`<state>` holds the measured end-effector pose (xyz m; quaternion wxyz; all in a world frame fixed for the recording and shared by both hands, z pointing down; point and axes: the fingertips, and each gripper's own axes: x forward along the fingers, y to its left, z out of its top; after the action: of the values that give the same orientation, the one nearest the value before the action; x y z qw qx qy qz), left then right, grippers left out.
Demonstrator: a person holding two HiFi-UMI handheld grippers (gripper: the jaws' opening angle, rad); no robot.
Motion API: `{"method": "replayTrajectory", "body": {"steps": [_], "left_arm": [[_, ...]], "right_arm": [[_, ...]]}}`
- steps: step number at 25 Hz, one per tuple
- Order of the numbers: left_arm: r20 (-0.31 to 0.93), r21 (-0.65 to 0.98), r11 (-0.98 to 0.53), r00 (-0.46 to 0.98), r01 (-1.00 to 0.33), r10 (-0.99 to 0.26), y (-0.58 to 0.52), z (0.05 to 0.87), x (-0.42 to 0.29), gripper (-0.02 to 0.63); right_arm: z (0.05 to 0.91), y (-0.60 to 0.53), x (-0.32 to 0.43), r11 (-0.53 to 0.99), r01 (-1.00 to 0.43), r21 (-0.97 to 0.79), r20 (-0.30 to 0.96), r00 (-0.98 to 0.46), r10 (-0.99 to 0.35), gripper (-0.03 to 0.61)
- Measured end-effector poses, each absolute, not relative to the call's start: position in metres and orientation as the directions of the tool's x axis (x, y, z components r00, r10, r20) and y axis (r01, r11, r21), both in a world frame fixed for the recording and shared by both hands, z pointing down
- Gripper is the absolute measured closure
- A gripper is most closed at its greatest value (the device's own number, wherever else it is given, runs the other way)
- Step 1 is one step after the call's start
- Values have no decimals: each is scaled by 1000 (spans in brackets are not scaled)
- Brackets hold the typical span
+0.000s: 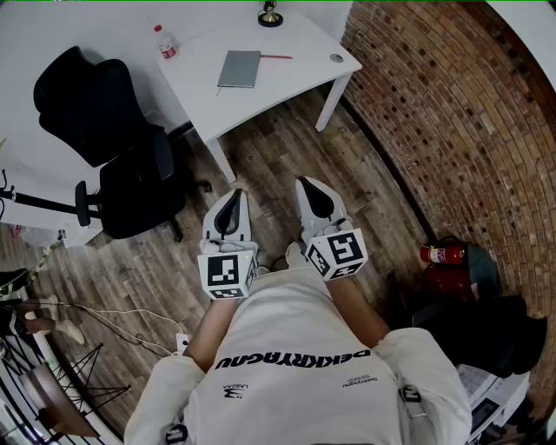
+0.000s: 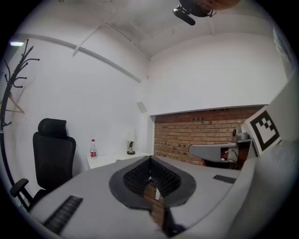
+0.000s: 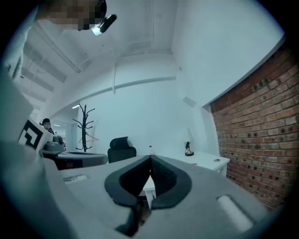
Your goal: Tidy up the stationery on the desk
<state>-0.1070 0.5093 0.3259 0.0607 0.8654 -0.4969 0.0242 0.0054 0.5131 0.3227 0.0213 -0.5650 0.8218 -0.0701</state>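
Observation:
A white desk [image 1: 287, 74] stands ahead of me, well beyond both grippers. On it lie a grey notebook [image 1: 239, 69], a red pen [image 1: 276, 57] beside the notebook, and a small round grey item [image 1: 337, 58] near the right corner. My left gripper [image 1: 234, 195] and right gripper [image 1: 306, 184] are held side by side over the wooden floor, close to my body, pointing toward the desk. Both are shut with nothing between the jaws. In the left gripper view the desk [image 2: 105, 160] shows small and far; in the right gripper view its top [image 3: 205, 161] shows too.
A water bottle [image 1: 164, 42] and a small dark ornament [image 1: 270, 15] stand at the desk's back edge. A black office chair [image 1: 117, 148] is left of the desk. A brick wall [image 1: 443, 113] runs along the right, with a red fire extinguisher [image 1: 445, 255] at its foot. Cables lie at lower left.

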Motion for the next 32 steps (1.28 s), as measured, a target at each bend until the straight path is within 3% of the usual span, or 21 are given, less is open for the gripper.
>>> {"method": "replayTrajectory", "body": {"steps": [17, 32], "left_arm": [[151, 99, -483, 492, -870, -857, 502, 348, -91, 615], [225, 96, -359, 372, -928, -901, 351, 356, -44, 616]], "right_arm": [[339, 504, 14, 383, -912, -151, 71, -396, -916, 581], [336, 346, 76, 428, -884, -187, 107, -451, -886, 581]]}}
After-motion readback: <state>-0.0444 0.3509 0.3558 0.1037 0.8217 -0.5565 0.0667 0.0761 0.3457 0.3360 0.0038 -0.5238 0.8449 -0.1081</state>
